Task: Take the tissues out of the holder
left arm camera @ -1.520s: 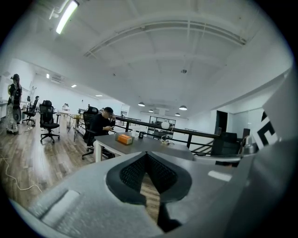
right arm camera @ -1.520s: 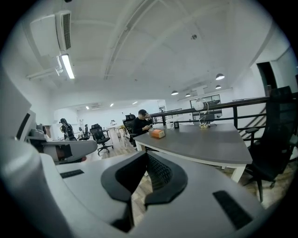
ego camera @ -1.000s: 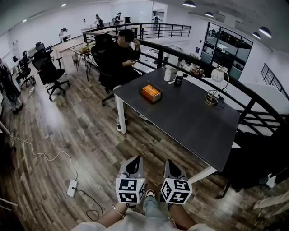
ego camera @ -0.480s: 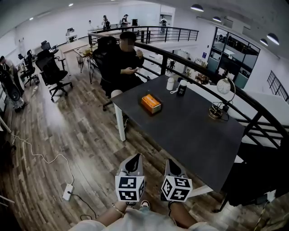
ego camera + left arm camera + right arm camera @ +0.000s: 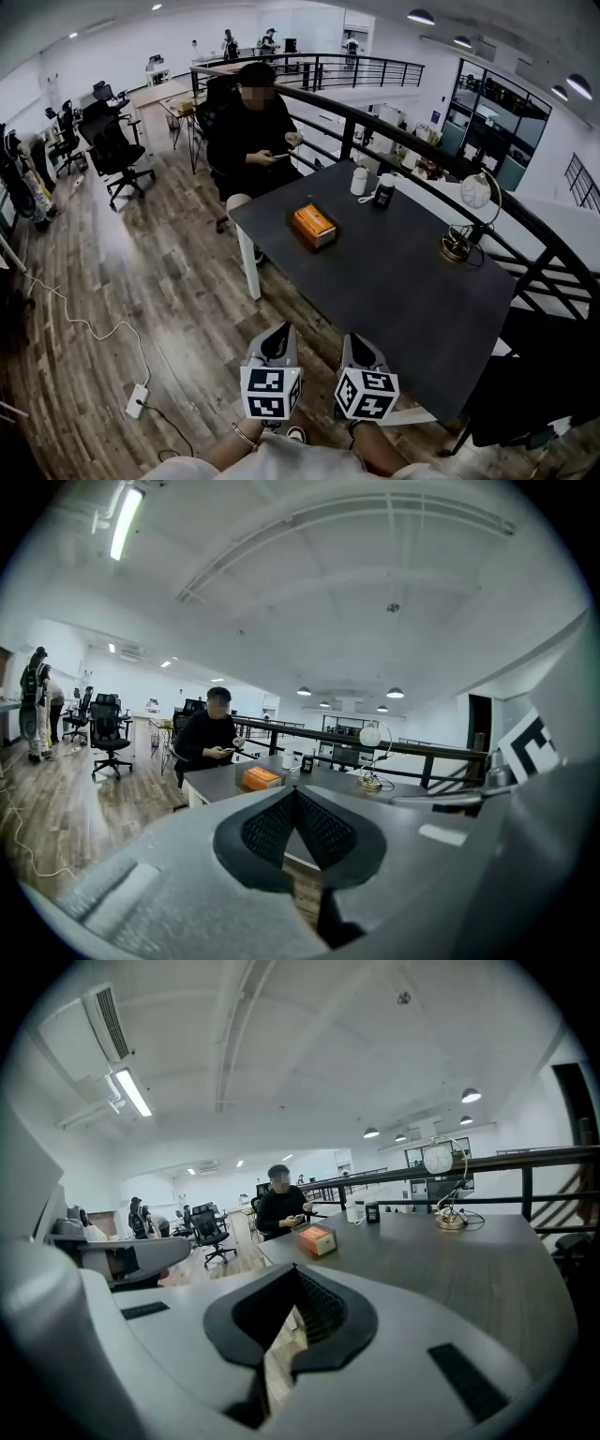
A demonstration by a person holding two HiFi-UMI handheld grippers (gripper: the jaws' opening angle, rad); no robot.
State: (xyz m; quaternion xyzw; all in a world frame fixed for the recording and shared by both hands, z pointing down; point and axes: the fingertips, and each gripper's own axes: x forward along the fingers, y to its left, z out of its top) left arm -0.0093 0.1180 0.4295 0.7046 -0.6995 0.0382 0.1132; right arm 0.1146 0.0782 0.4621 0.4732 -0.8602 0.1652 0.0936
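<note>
The tissue holder, an orange box [image 5: 314, 225], lies on the dark table [image 5: 412, 281] near its far-left end; it also shows small and far off in the left gripper view as the box [image 5: 261, 778] and in the right gripper view as the box [image 5: 318, 1239]. My left gripper [image 5: 278, 337] and right gripper [image 5: 357, 343] hover side by side above the wood floor, short of the table's near corner. Both are shut with nothing between the jaws, which the left gripper [image 5: 295, 794] and right gripper [image 5: 295, 1270] show in their own views.
A person in black [image 5: 253, 131] sits at the table's far end. A white cup [image 5: 360, 181], a dark mug [image 5: 382, 190] and a globe lamp [image 5: 467, 216] stand along its back edge by a black railing [image 5: 534, 248]. A power strip [image 5: 137, 400] lies on the floor.
The head view has shifted slightly, so the table and box sit a little lower and more to the right. Both grippers stay shut and side by side.
</note>
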